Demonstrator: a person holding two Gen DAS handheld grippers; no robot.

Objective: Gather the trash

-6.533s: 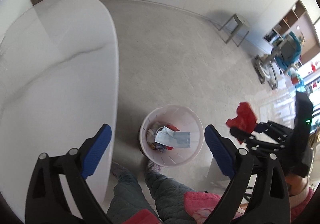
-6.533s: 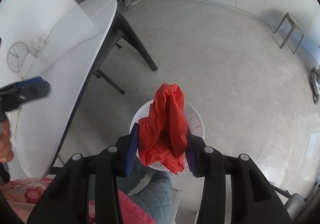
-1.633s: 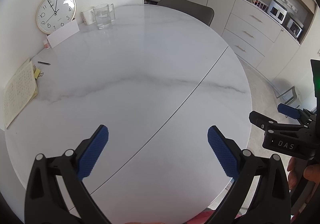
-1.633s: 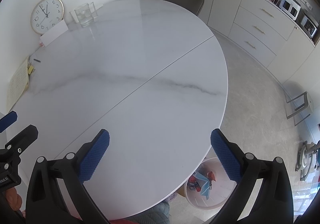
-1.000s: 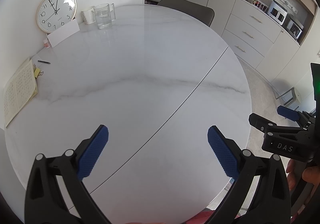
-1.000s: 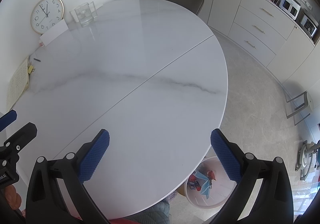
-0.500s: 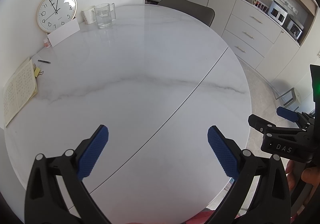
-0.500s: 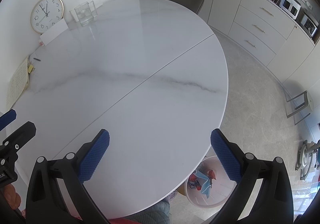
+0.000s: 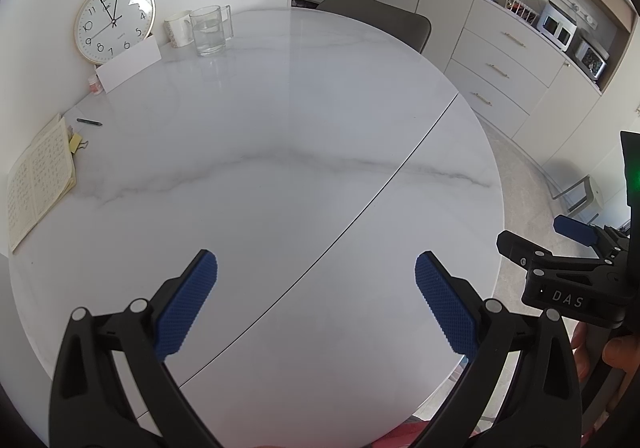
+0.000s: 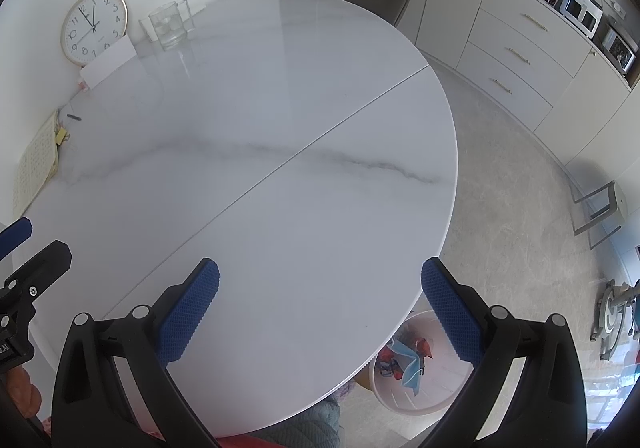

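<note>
Over the round white marble table (image 9: 280,167), I held both grippers level and empty, the left gripper (image 9: 316,302) and the right gripper (image 10: 320,308) each with its blue pads spread wide and nothing between them. The tabletop before me carried no loose litter that I could make out: only a wall clock (image 9: 114,21) propped at the far edge, a glass pitcher (image 9: 209,29) with a white mug (image 9: 178,27) just beside it, a white card (image 9: 128,63), a pen (image 9: 89,122) and an open booklet (image 9: 38,175) near the left rim. None of these looked like trash to me. The trash itself lay in the pale wastebasket (image 10: 420,400) on the floor, tucked partly under the table's near right edge in the right wrist view, where blue and red scraps (image 10: 404,360) showed inside the bin. A grey chair (image 9: 376,17) stood at the far side, cabinets and drawers beyond it. By my reading, the collecting was at or near its end: the waste sat in the basket, both claws were free, and what remained, if anything, was a last sweep of the table and floor for pieces outside these views.
</note>
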